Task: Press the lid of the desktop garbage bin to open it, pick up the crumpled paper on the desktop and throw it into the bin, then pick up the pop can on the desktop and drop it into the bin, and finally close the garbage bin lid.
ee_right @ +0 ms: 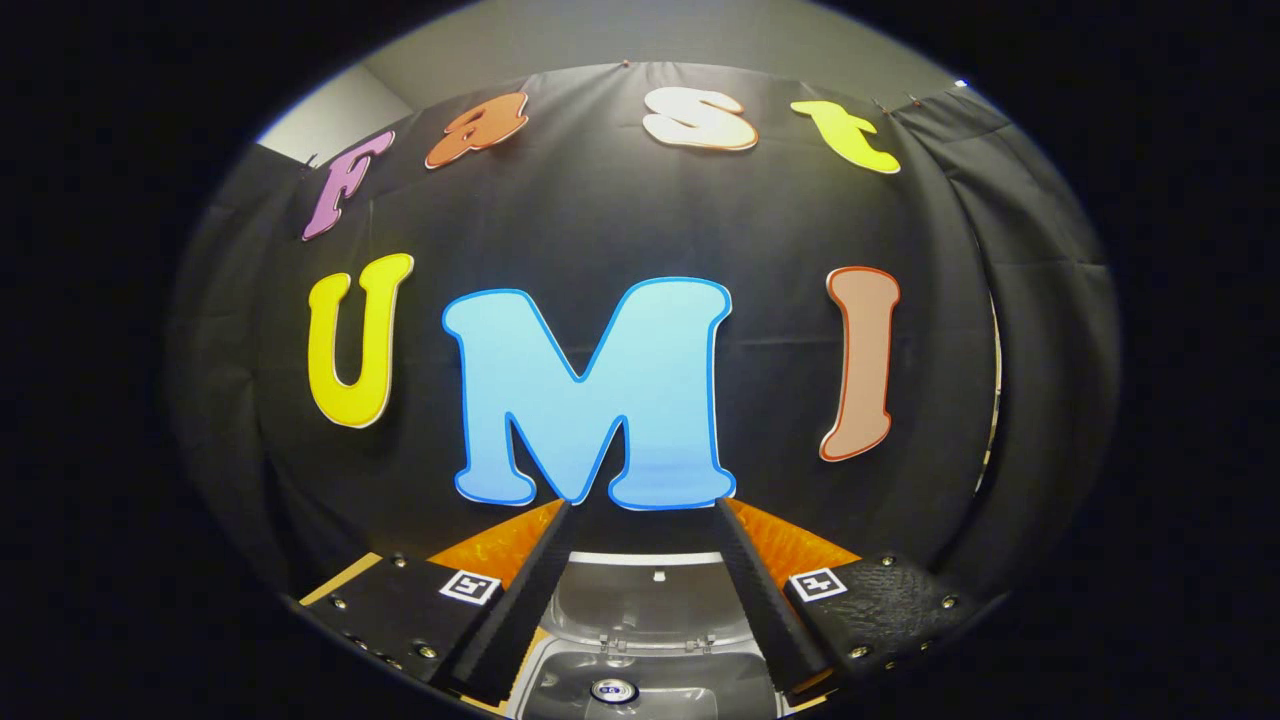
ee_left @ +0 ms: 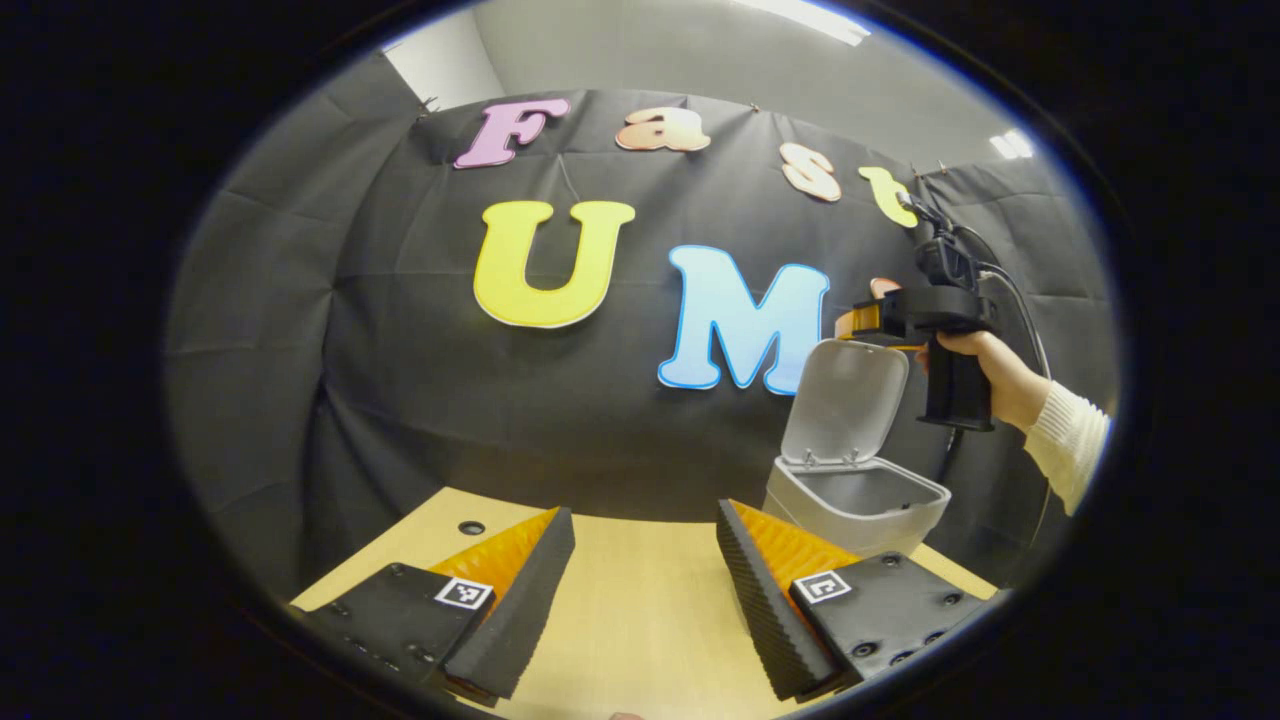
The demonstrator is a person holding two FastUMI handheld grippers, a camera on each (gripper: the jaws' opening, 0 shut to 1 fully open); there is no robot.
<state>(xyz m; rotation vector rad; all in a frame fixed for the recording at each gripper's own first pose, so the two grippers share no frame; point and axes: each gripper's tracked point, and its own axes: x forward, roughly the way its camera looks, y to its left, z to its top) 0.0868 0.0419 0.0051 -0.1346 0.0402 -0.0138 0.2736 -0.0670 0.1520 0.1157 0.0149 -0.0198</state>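
We see the right claw (ee_left: 868,318) held high in a hand (ee_left: 985,375) with a pale sleeve (ee_left: 1070,440), level, just above the raised lid (ee_left: 845,400) of the bin (ee_left: 855,500). In its own view its fingers stand wide apart with nothing between them, the open bin (ee_right: 640,640) directly below; a can (ee_right: 613,690) top lies inside, partly cut off. The left claw (ee_left: 640,590) hovers low over the table (ee_left: 640,620), fingers wide, the bin ahead to its right.

Grey garbage bin (ee_left: 856,498) on the desktop's far right, lid (ee_left: 845,402) upright, pop can (ee_right: 614,690) inside.
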